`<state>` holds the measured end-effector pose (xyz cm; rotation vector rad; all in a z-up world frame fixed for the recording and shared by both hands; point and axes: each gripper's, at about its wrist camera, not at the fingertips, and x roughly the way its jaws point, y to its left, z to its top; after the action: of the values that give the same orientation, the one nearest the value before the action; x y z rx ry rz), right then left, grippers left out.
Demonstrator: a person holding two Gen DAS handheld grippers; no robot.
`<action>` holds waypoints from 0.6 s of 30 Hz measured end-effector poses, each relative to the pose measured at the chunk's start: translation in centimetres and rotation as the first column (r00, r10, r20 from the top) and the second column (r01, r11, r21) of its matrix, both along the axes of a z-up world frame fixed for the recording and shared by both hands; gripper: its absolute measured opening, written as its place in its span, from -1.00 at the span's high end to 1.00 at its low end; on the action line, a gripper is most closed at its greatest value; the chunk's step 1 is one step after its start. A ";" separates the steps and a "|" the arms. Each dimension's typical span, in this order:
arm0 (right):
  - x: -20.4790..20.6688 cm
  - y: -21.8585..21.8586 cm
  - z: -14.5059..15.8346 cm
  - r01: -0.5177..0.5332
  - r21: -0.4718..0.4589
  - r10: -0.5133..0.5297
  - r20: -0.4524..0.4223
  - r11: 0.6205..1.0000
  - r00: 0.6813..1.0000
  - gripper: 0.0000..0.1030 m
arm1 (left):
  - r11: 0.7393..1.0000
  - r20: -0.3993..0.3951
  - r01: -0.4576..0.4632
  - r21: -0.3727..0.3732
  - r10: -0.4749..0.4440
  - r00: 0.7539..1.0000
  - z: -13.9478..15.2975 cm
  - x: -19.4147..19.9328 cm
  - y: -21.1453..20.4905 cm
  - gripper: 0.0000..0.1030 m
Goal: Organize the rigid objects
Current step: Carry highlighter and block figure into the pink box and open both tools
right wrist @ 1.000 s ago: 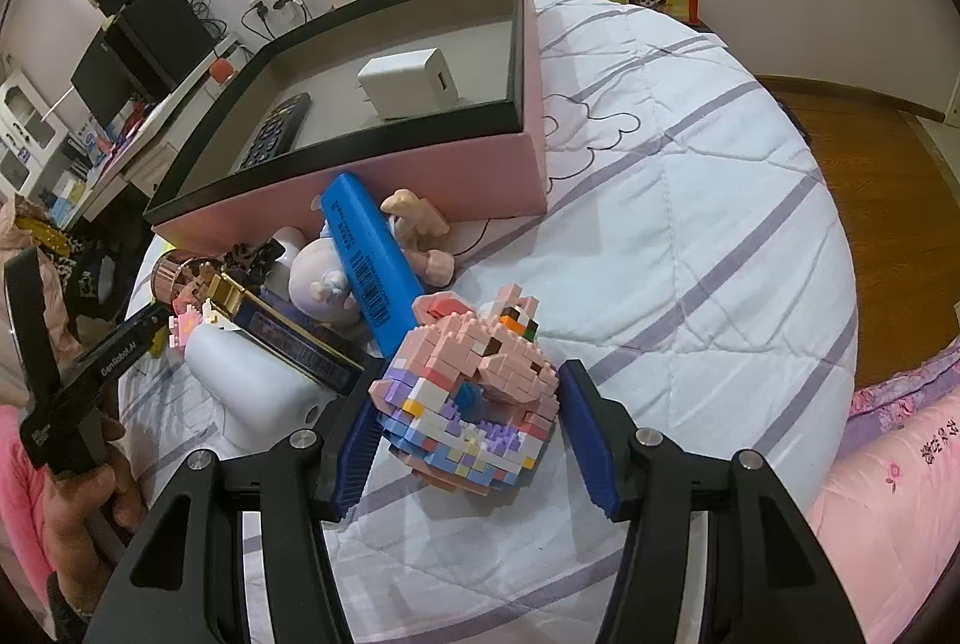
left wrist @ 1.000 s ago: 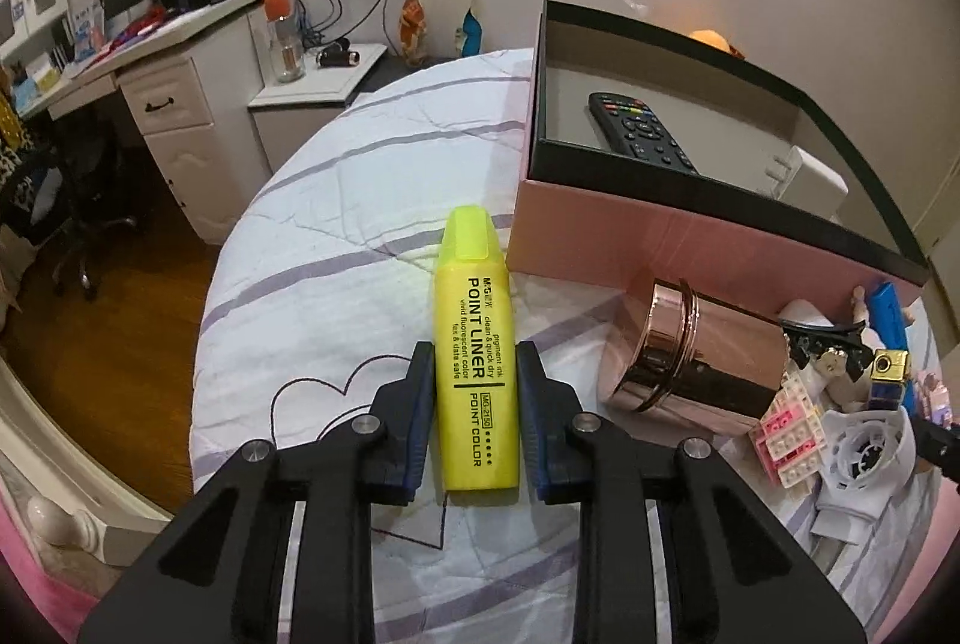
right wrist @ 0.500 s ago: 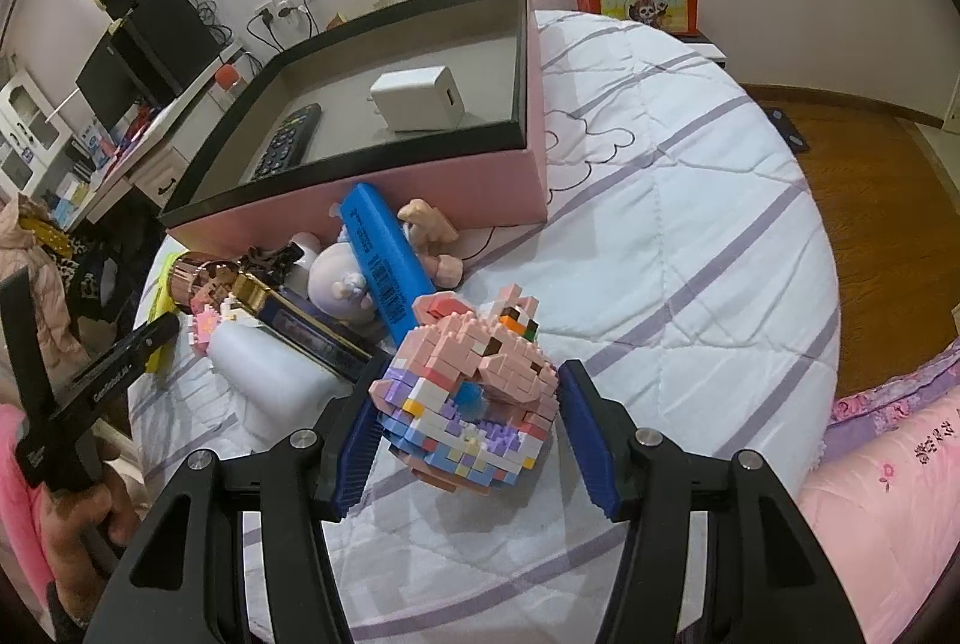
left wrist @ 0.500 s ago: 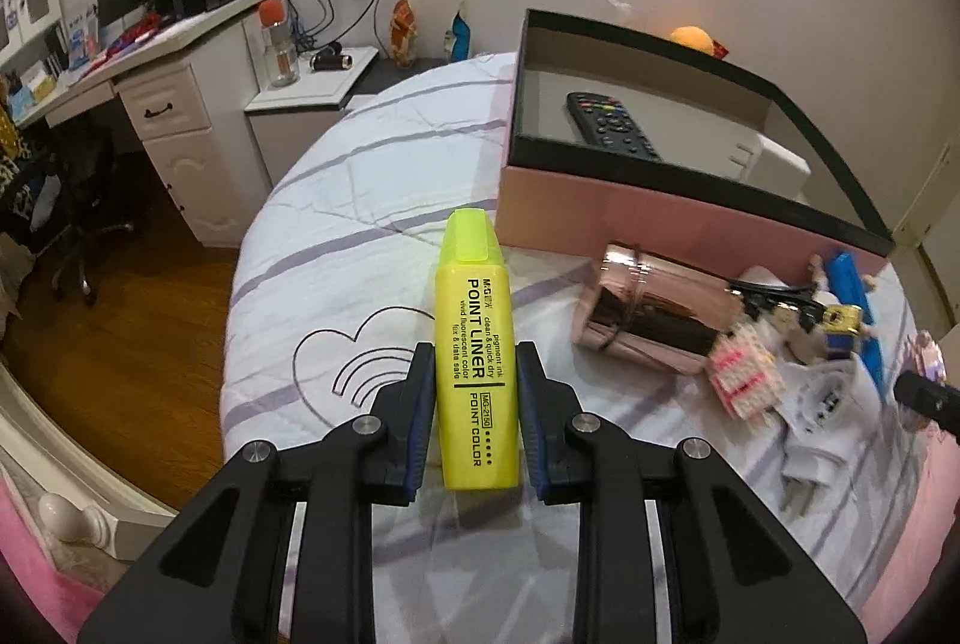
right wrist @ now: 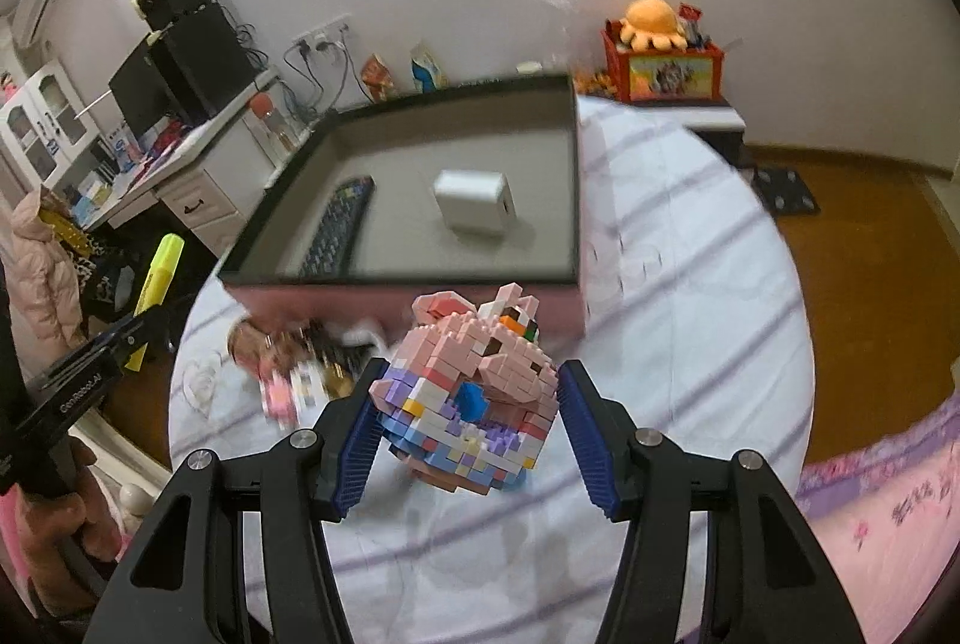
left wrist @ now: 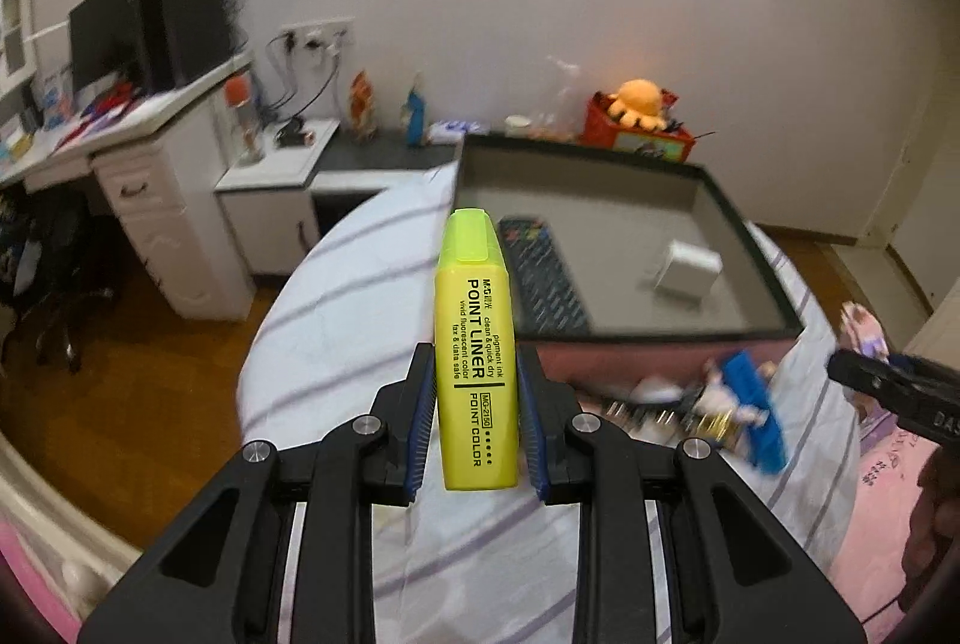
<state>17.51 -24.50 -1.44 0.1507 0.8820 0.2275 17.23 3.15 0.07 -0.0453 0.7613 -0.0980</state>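
Note:
My left gripper (left wrist: 477, 380) is shut on a yellow highlighter (left wrist: 477, 344) and holds it in the air in front of the pink box (left wrist: 600, 224). The highlighter also shows in the right wrist view (right wrist: 157, 278). My right gripper (right wrist: 468, 404) is shut on a pink and purple brick figure (right wrist: 474, 398), lifted above the bed in front of the same box (right wrist: 420, 296). The box holds a black remote (right wrist: 339, 236) and a white cube adapter (right wrist: 474, 209). Both views are motion-blurred.
A pile of small items lies on the striped bedcover (right wrist: 690, 284) before the box: a blue bar (left wrist: 753, 404), a copper can (right wrist: 252, 344), small brick pieces (right wrist: 282, 395). A white desk (left wrist: 138, 164) stands at left, a red toy box (right wrist: 666, 68) behind.
Both grippers rose with their objects and tilted up, so the box interior and room now show from higher up. The grips have not changed.

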 end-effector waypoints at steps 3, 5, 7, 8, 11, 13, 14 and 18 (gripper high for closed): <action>2.1 0.6 1.6 -0.012 -0.021 0.013 0.043 1.000 0.999 -0.12 | 1.000 0.021 0.030 0.001 -0.030 0.999 1.1 2.0 -1.2 0.50; 4.2 0.8 2.6 -0.012 -0.032 0.014 0.064 0.999 0.998 -0.12 | 0.999 0.021 0.046 -0.007 -0.045 0.999 1.6 4.1 -1.9 0.50; 6.4 1.1 3.2 -0.013 -0.040 0.016 0.075 0.999 0.997 -0.12 | 0.999 0.021 0.054 0.003 -0.054 0.998 1.7 6.5 -2.8 0.50; 7.3 1.2 3.3 -0.015 -0.043 0.018 0.075 0.999 0.997 -0.12 | 0.998 0.016 0.060 0.001 -0.060 0.998 1.6 7.5 -3.2 0.50; 10.4 1.6 3.2 -0.020 -0.046 0.023 0.066 0.999 0.998 -0.12 | 0.998 -0.006 0.070 0.009 -0.070 0.998 1.1 10.6 -4.3 0.50; 12.3 1.8 2.7 -0.023 -0.054 0.025 0.048 0.998 0.999 -0.12 | 0.997 -0.024 0.074 0.009 -0.073 0.997 0.5 12.5 -4.9 0.50; 13.4 1.9 2.3 -0.024 -0.058 0.026 0.036 0.998 0.999 -0.12 | 0.997 -0.036 0.073 0.015 -0.073 0.997 0.0 13.6 -5.2 0.50; 16.5 2.3 0.1 -0.033 -0.063 0.031 -0.027 0.997 0.999 -0.12 | 0.997 -0.083 0.078 0.025 -0.075 0.994 -1.8 16.7 -6.4 0.50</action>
<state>34.03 -22.18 -1.36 0.0807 0.9169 0.2273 33.96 -3.20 -1.70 0.0068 0.8464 -0.1590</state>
